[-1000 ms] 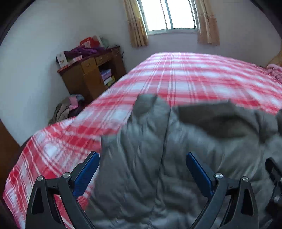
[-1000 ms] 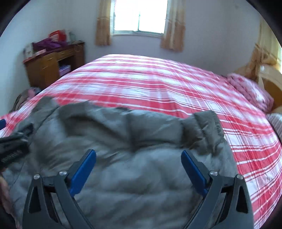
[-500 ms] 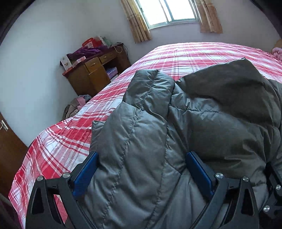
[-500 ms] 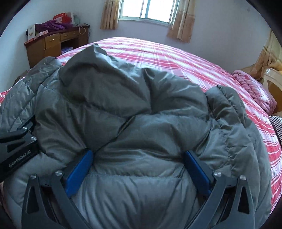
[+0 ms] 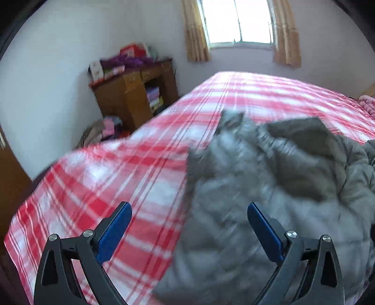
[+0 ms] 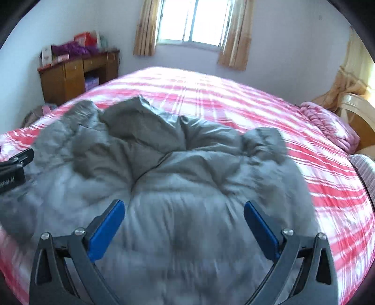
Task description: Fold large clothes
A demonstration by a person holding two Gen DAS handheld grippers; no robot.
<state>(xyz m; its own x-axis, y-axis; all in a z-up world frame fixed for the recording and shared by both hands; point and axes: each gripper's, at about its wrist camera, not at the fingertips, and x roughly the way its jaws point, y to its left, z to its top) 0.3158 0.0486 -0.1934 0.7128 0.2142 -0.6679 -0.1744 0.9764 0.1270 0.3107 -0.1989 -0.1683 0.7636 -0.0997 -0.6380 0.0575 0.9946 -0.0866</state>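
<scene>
Half a second ago the grey down jacket (image 6: 178,178) bulged up between both my pairs of fingers and filled most of each view; now it has dropped flat onto the bed (image 6: 234,103) and lies farther from me, and both views are smeared with motion blur. It is a puffy, quilted coat with a faintly shiny shell, spread in soft rumpled mounds on the near part of the bed. A darker, smoother fold sits toward its far side, and a stubby cuff or collar end sticks up at its far right. The bedcover is a red, pink and white plaid, smooth and taut beyond the jacket.

My left gripper (image 5: 189,220) is released, its blue-padded fingers (image 5: 114,232) spread wide with nothing between them: the left one over plaid, the right one over the jacket's left edge. My right gripper (image 6: 184,219) is released too, its fingers (image 6: 106,231) wide apart above the middle of the jacket, though blur hides whether they touch it.

Far left stands a brown wooden desk (image 5: 133,93) piled with purple and red clutter. A bright window (image 6: 192,21) with tan curtains is on the far wall. A pink ruffled pillow (image 6: 328,124) lies at the far right.
</scene>
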